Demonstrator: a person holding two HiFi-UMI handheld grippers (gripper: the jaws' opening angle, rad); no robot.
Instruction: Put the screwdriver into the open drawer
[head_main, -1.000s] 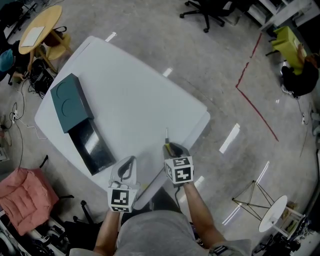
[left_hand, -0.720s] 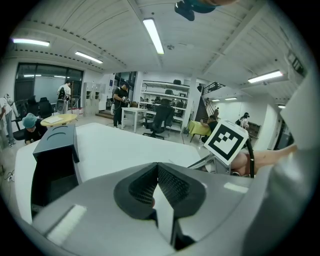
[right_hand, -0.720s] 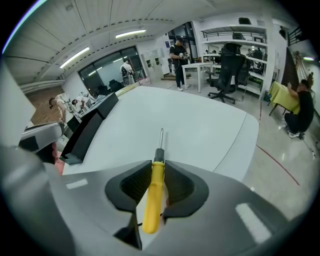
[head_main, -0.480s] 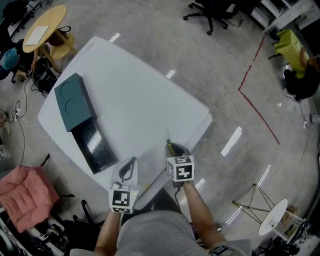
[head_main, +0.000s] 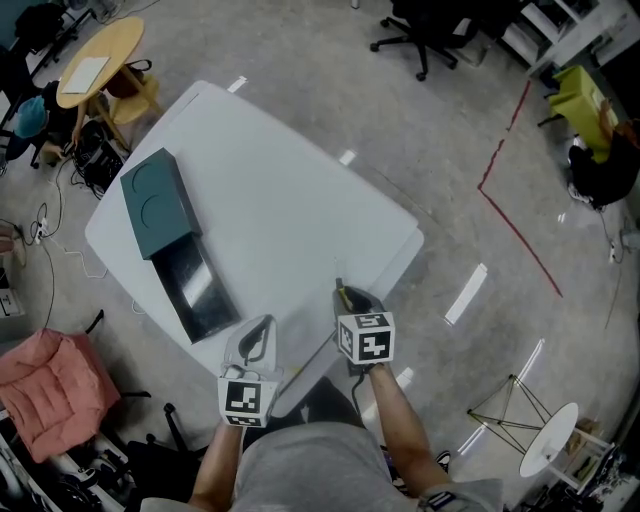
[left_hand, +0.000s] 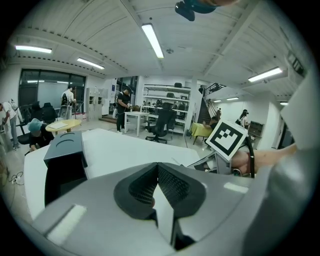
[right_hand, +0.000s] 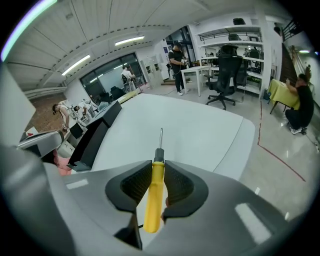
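Note:
A yellow-handled screwdriver (right_hand: 154, 195) sits between the pads of my right gripper (right_hand: 158, 162), its metal shaft pointing forward over the white table (head_main: 290, 200). The jaws have just been closing and now press on the handle. In the head view the right gripper (head_main: 347, 298) hovers at the table's near edge with the screwdriver (head_main: 340, 293) poking out. My left gripper (head_main: 257, 325) rests beside it, its pads meeting with nothing between them (left_hand: 157, 167). The teal cabinet (head_main: 160, 203) stands at the far left, its dark drawer (head_main: 195, 285) pulled open toward me.
A round wooden table (head_main: 100, 50) and cables lie beyond the cabinet. A pink cloth (head_main: 45, 385) sits on the floor at left. Office chairs (head_main: 425, 40) stand further back, red floor tape (head_main: 520, 230) runs at right, and a white tripod stool (head_main: 545, 430) stands near right.
The head camera has shifted a little, so the table sits slightly lower and further right in the picture. Both grippers stay at the near edge, the screwdriver still in the right one.

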